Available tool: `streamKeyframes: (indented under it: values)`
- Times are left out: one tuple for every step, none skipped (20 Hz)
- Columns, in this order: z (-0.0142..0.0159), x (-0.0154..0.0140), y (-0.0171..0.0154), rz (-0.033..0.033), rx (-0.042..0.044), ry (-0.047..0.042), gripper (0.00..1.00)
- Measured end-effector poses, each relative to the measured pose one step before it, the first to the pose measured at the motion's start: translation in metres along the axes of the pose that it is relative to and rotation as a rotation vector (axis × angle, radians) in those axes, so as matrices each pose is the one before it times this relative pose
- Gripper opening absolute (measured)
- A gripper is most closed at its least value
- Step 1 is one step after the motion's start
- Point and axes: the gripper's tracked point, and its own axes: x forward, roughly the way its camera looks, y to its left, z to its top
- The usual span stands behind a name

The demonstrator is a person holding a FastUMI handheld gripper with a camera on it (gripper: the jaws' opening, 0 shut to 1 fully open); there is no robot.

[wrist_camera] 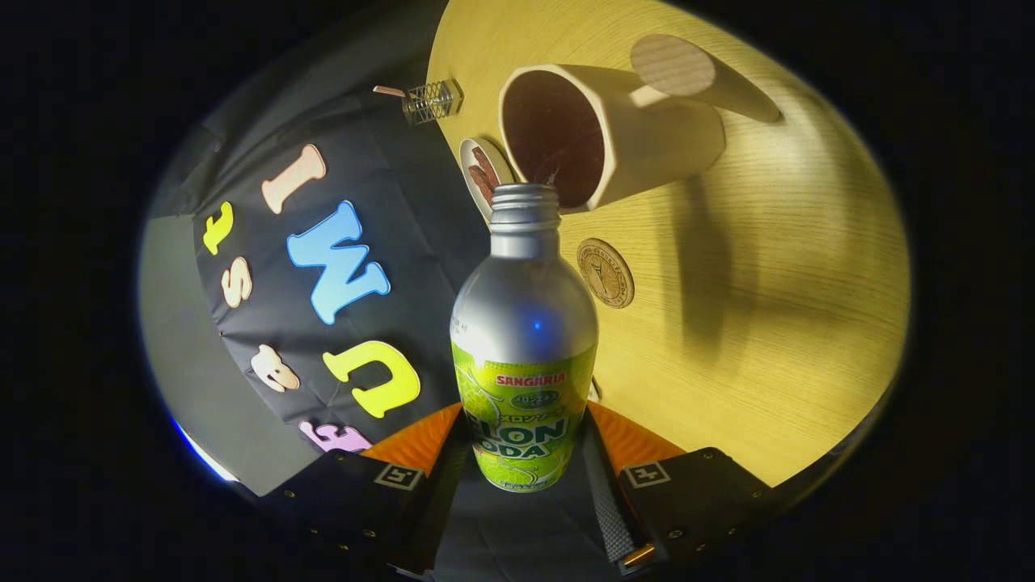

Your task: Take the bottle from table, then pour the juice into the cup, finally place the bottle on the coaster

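While the gripper (524,440) holds the bottle (524,356) pinched between both fingers, its neck points ahead at the cup (614,129) just beyond; the coaster (605,272) lies nearer, beside the neck.

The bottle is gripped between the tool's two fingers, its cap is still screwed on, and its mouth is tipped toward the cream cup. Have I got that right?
Not quite: the cap is off. The gripper view shows the bare threaded neck of the melon soda bottle open. The rest holds: the tool has the bottle gripped between its two fingers, its mouth tipped toward the cream cup.
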Motion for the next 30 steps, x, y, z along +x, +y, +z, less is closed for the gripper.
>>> streamKeyframes:
  values:
    - [-0.00065,0.00045,0.00089,0.00122,0.00659,0.00188,0.75]
    - [0.00005,-0.00049,-0.00014,-0.00129,0.00731,0.00212,0.75]
    - [-0.00054,0.00038,0.00147,0.00268,0.00805,0.00177,0.75]
    - [0.00031,-0.00085,-0.00004,0.00140,0.00852,0.00071,0.75]
    - [-0.00088,-0.00004,0.00038,0.00161,0.00754,0.00050,0.75]
    - [-0.00023,0.00056,0.00027,0.00098,0.00665,0.00085,0.75]
    - [-0.00015,-0.00077,0.00054,0.00149,0.00596,0.00154,0.75]
    - [-0.00043,-0.00003,0.00051,0.00238,0.00533,0.00201,0.75]
    - [-0.00009,-0.00050,-0.00038,-0.00221,0.00711,0.00328,0.75]
    - [-0.00009,0.00021,0.00099,0.00226,0.00851,0.00134,0.75]
    - [-0.00070,-0.00067,0.00108,0.00301,0.00935,0.00220,0.75]
    - [-0.00049,-0.00056,0.00044,0.00145,0.00917,0.00266,0.75]
    - [0.00017,0.00019,0.00106,0.00320,0.00793,-0.00008,0.75]
    - [0.00007,0.00000,0.00066,0.00480,0.00784,-0.00025,0.75]
    - [-0.00008,-0.00082,0.00033,0.00347,0.00740,0.00206,0.75]
    - [0.00039,-0.00072,-0.00026,0.00240,0.00579,0.00016,0.75]
    - [0.00005,0.00012,0.00036,-0.00236,0.00768,0.00000,0.75]
    - [-0.00079,0.00064,0.00023,-0.00267,0.00935,0.00081,0.75]
    - [0.00043,0.00071,0.00254,0.00446,0.01257,-0.00611,0.75]
    - [0.00073,-0.00006,0.00069,0.00244,0.01450,-0.00375,0.75]
    - [-0.00096,-0.00001,0.00102,0.00201,0.01197,-0.00260,0.75]
    - [-0.00031,0.00097,0.00090,0.00375,0.00774,-0.00228,0.75]
    - [-0.00068,0.00042,0.00134,0.00119,0.00519,0.00207,0.75]
    - [-0.00063,0.00054,-0.00008,-0.00061,0.00411,0.00317,0.75]
    - [-0.00073,-0.00033,0.00058,-0.00187,0.00447,0.00347,0.75]
    - [-0.00028,0.00052,0.00030,-0.00009,0.00345,-0.00021,0.75]
    - [-0.00114,0.00059,-0.00008,-0.00114,0.00536,0.00101,0.75]
    - [0.00005,0.00044,0.00070,0.00145,0.00636,0.00009,0.75]
    - [-0.00012,0.00031,0.00116,0.00040,0.01047,-0.00124,0.75]
    - [-0.00035,0.00001,0.00134,0.00448,0.01563,-0.00107,0.75]
